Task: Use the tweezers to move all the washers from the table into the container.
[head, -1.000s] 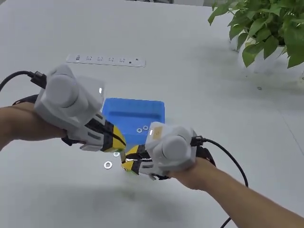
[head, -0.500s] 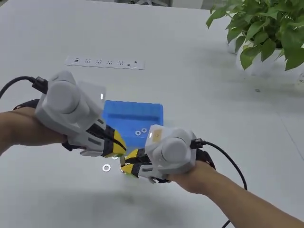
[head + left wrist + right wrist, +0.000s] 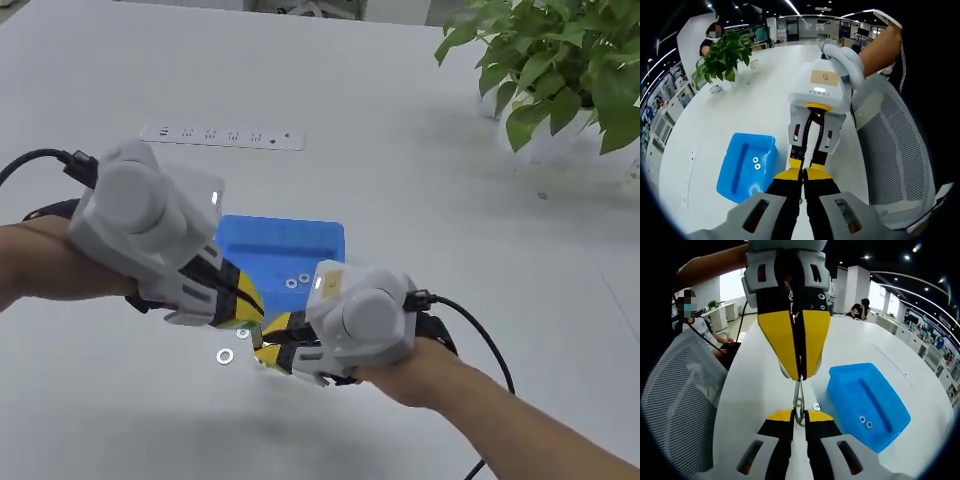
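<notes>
Mid-regrip, we judge: left gripper (image 3: 800, 374) and right gripper (image 3: 799, 423) both pinch the tweezers (image 3: 798, 399) beside the blue container (image 3: 850, 382); next, the loose washer (image 3: 816, 405).

Pale grey-white worktop (image 3: 420, 180). A bright blue container (image 3: 280, 240) holds two silver washers (image 3: 291, 284). One more silver washer (image 3: 225, 356) lies on the worktop. The left tool (image 3: 802, 175) and right tool (image 3: 798, 416) have white bodies and black jaws tipped with yellow. Silver tweezers (image 3: 798, 400). Green leafy plant (image 3: 550, 60), white power strip (image 3: 222, 136), black cable (image 3: 470, 330).
</notes>
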Demonstrator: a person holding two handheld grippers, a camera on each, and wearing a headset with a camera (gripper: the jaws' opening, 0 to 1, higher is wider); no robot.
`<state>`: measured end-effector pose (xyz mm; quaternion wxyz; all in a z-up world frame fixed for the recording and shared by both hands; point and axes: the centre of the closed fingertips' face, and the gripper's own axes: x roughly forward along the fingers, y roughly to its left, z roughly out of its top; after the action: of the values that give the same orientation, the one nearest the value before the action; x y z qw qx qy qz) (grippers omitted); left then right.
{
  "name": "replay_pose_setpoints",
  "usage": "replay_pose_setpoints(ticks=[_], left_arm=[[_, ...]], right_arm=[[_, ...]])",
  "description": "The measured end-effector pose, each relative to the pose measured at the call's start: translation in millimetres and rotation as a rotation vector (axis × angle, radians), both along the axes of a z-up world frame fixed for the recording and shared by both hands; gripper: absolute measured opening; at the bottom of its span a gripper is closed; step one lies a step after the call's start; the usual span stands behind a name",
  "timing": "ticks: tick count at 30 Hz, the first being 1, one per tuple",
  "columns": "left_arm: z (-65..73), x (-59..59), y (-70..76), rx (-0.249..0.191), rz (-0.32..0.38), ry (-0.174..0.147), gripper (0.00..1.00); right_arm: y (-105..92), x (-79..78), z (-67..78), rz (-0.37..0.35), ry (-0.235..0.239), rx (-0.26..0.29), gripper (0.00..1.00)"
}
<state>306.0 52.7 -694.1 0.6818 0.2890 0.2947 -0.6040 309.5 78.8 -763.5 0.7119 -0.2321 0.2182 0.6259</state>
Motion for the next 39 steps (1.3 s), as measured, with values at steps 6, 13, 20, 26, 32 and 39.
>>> replay_pose_setpoints(ticks=[6, 13, 20, 26, 32, 39], left_arm=[[6.5, 0.6, 0.2, 0.008, -0.013, -0.001, 0.05], [17.8, 4.4, -0.1, 0.009, -0.025, -0.006, 0.05], [30.4, 13.2, -0.8, 0.004, -0.03, -0.015, 0.05], [36.7, 20.3, -1.5, 0.004, -0.034, -0.028, 0.05], [43.7, 30.3, -1.4, 0.003, -0.036, -0.042, 0.05], [51.5, 44.8, -0.9, 0.007, -0.042, -0.061, 0.05]], right_arm=[[-0.2, -0.1, 7.0, 0.005, -0.004, -0.002, 0.1], [-0.5, 4.0, 18.1, 0.009, -0.01, -0.001, 0.1], [-0.3, 13.8, 30.4, 0.012, -0.03, 0.001, 0.1], [-0.3, 22.0, 37.9, 0.011, -0.042, 0.002, 0.1], [-0.4, 32.6, 44.8, 0.008, -0.057, 0.005, 0.1], [0.2, 47.4, 52.5, -0.001, -0.074, 0.011, 0.1]])
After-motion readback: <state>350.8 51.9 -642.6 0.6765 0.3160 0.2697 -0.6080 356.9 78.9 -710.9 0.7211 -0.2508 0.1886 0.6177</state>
